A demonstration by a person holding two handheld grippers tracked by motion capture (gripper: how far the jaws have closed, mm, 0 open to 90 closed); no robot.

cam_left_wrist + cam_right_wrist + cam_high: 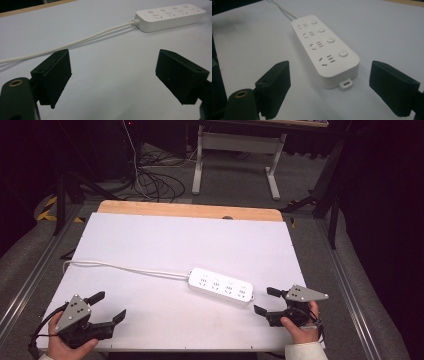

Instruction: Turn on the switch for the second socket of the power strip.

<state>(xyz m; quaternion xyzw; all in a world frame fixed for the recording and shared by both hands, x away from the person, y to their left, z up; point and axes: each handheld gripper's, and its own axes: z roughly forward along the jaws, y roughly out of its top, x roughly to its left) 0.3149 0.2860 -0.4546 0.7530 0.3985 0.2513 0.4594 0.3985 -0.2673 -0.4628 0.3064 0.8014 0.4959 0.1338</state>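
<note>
A white power strip (221,286) with several sockets and round buttons lies flat on the white table top, its white cable (125,268) running off to the left edge. My right gripper (266,301) rests low at the front right, open, jaws pointing at the strip's near end (337,67) with a short gap between. Nothing sits between its jaws. At the front left, my left gripper (109,306) is open and empty, pointing toward the strip (170,16) from farther off, with the cable (75,42) crossing ahead of it.
The white sheet (175,240) covers the table, with a wooden strip (190,211) along the far edge. Beyond it stand a white desk frame (235,155) and loose floor cables (155,182). Metal rails (345,290) run down both sides.
</note>
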